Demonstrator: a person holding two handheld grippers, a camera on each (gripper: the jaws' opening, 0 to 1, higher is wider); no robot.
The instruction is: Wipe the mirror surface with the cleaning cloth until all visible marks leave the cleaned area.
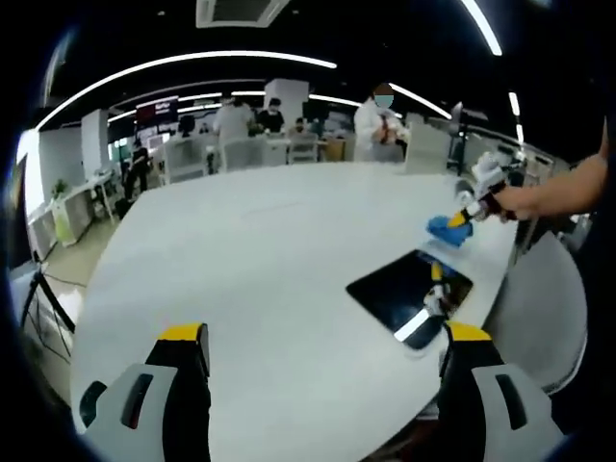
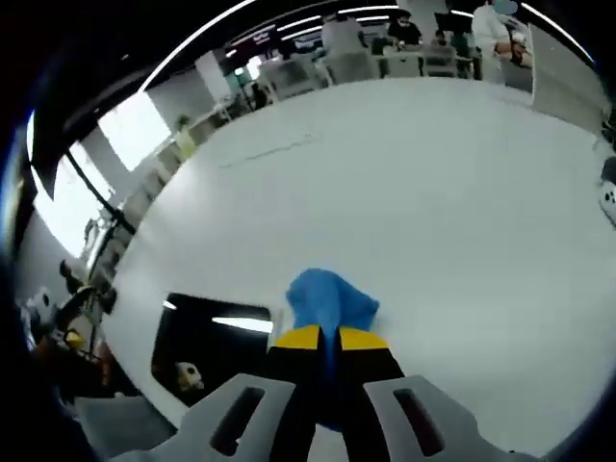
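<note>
blue cloth pinched, mirror waiting just beside it

blue crumpled cleaning cloth (image 2: 330, 300) sits clamped between the yellow-tipped jaws of my right gripper (image 2: 331, 339), which are drawn narrow on its bunched end so the loose part hangs forward as a wiping pad. in the left gripper view the same cloth (image 1: 449, 229) shows past the far edge of the dark rectangular mirror (image 1: 409, 289), close to it, though i cannot tell whether it touches the glass. the mirror (image 2: 214, 345) lies flat on the white round table (image 1: 260, 260) near its edge, reflecting ceiling lights; in the right gripper view it is to the left of the cloth. my left gripper (image 1: 322, 339) hangs back with its jaws spread wide and nothing between them, i judge to keep cloth and mirror both in sight. wiping looks barely begun or not begun; marks on the glass are too small to make out. a red sign far across the room is unreadable, and i see no labels on the cloth or mirror.
</note>
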